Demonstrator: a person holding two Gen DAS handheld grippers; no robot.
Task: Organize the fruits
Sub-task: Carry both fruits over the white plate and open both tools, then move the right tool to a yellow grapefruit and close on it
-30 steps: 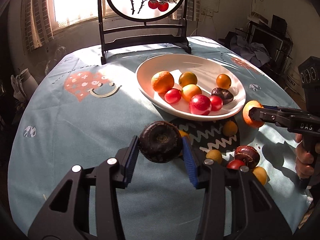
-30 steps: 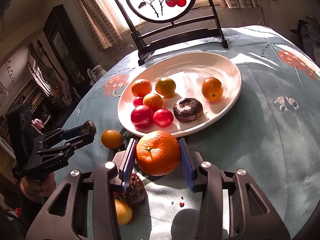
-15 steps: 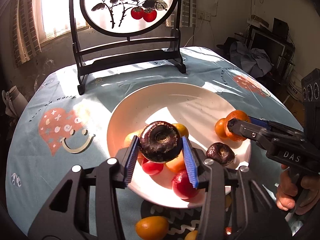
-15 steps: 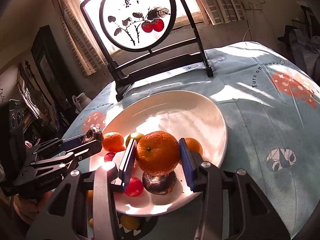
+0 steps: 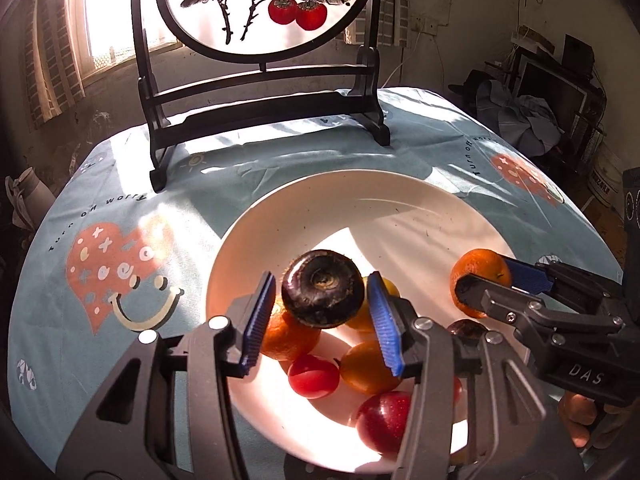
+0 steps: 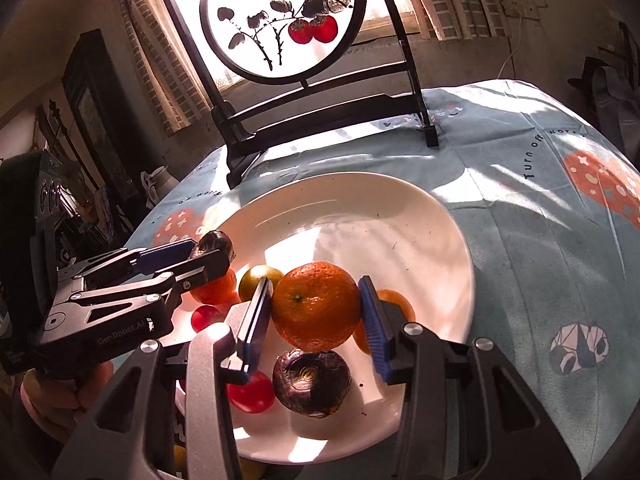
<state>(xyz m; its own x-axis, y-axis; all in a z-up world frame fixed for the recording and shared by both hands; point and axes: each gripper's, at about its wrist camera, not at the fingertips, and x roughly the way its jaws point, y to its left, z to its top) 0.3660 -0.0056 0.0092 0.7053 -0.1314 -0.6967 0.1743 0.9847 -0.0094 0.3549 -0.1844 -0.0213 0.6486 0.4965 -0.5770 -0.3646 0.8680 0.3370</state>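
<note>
My left gripper (image 5: 320,312) is shut on a dark purple round fruit (image 5: 322,288) and holds it above the white plate (image 5: 400,216). My right gripper (image 6: 316,316) is shut on a large orange (image 6: 316,306), also above the plate (image 6: 360,204). In the left wrist view the right gripper (image 5: 480,284) comes in from the right with its orange (image 5: 478,268). In the right wrist view the left gripper (image 6: 208,250) comes in from the left with the dark fruit (image 6: 214,242). Several fruits lie in the plate: oranges, red ones, a dark one (image 6: 312,382).
A round painted screen on a black stand (image 5: 260,100) stands at the table's far side behind the plate. The table has a light blue printed cloth (image 5: 120,220). Room clutter lies beyond the table's right edge.
Both grippers moved forward from the table's near side to above the plate, each still holding its fruit. The loose fruits on the cloth have dropped out of view.
</note>
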